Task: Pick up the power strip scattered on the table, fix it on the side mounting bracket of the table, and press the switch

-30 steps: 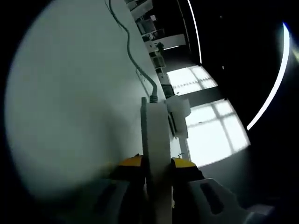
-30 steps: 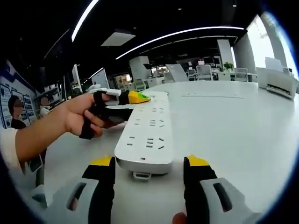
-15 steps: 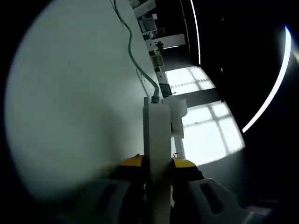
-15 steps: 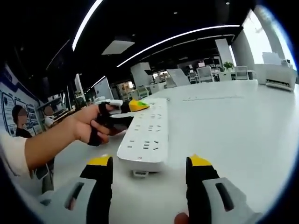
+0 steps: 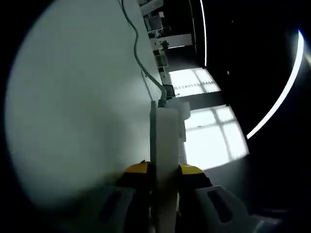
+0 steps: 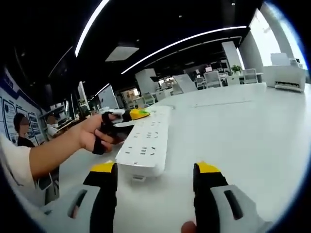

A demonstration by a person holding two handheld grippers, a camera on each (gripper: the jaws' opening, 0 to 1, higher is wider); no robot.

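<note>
I see the power strip (image 6: pixel 146 143) lying on the white worktop (image 6: pixel 243 126), at 11 o'clock from my right gripper (image 6: pixel 158 182), whose jaws stand apart. My left gripper (image 5: pixel 164 170) is clamped on the strip's edge; its cable (image 5: pixel 138 60) trails toward 12 o'clock.

Left tool (image 5: pixel 164 170) clamped tight; right tool (image 6: pixel 155 175) jaws wide apart.

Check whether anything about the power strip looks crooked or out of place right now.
Nothing looks damaged. The power strip is lifted off the white table, tilted, gripped at its far end by the left gripper. The right gripper is open and not touching it. Its cable trails loosely across the table.
</note>
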